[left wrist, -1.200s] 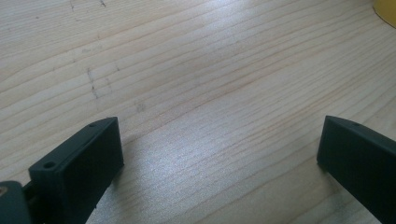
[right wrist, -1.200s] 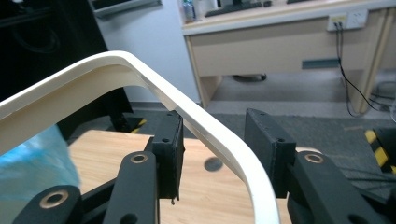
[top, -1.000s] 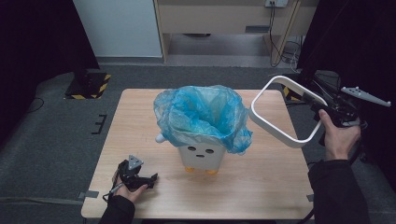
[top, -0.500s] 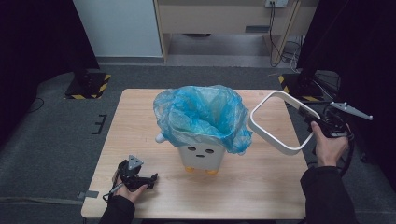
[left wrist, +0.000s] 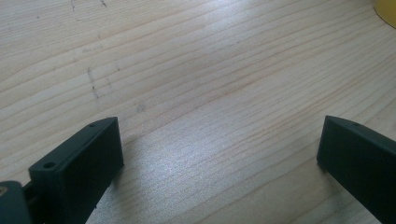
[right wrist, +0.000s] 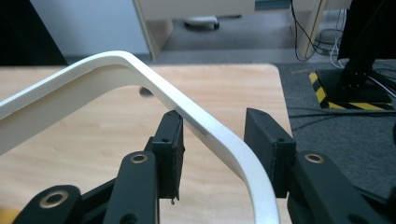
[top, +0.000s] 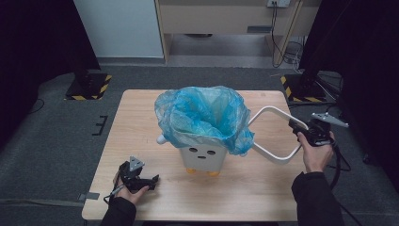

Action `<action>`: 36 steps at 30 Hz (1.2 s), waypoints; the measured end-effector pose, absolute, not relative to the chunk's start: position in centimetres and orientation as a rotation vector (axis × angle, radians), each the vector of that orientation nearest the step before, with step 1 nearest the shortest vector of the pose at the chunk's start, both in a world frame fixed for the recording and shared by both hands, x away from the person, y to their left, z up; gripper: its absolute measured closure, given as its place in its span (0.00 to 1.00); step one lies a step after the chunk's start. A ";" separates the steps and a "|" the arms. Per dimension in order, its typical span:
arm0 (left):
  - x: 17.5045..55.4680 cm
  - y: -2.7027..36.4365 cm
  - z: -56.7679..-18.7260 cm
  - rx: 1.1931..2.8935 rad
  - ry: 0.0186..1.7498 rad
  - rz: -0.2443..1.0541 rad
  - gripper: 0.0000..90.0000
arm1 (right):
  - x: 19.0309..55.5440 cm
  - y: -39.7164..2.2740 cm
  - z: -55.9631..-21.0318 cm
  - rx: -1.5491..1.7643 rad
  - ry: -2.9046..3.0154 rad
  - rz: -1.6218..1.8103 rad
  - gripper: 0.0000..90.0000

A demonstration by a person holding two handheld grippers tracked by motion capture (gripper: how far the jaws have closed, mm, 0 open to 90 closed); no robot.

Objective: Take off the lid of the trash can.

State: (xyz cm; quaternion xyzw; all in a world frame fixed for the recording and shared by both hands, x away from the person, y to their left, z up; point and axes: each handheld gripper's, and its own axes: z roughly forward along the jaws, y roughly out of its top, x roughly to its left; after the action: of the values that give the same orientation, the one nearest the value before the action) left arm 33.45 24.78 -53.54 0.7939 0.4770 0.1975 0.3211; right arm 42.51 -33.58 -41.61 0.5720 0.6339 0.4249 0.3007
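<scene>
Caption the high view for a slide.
Right gripper carries white ring frame beside blue-bagged bin.

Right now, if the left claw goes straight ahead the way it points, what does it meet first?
Probably the bare wooden table: the left claw points down at it with nothing between. The bin's yellow foot sits off to the side.

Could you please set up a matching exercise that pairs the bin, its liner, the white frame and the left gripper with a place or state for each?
Things:
1. white bin
2. blue bag
3. white ring frame
4. left gripper

Places or states:
A. held in the right gripper, to the right of the bin
B. stands on the middle of the table, with a small face on its front
C. draped over the rim of the bin, mouth open
D. rests near the table's front left corner, jaws open and holding nothing

Pairs: 1-B, 2-C, 3-A, 4-D
</scene>
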 end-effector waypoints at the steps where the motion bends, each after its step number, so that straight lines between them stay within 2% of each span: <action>1: 33.5 24.8 -53.5 2.086 1.253 0.519 0.00 | 42.5 -33.3 -42.0 1.512 1.700 1.103 0.65; 19: 33.5 24.8 -53.5 2.085 1.253 0.518 0.00 | 42.1 -29.5 -48.3 1.473 1.919 1.001 0.65; 36: 33.5 24.8 -53.5 2.085 1.253 0.519 0.00 | 41.8 -30.3 -52.3 1.505 2.068 0.923 0.67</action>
State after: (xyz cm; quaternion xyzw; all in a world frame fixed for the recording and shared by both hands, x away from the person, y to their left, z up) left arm 33.47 24.77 -53.55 0.7938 0.4770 0.1976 0.3214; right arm 41.84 -30.29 -52.30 0.5411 0.7437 0.3319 0.2097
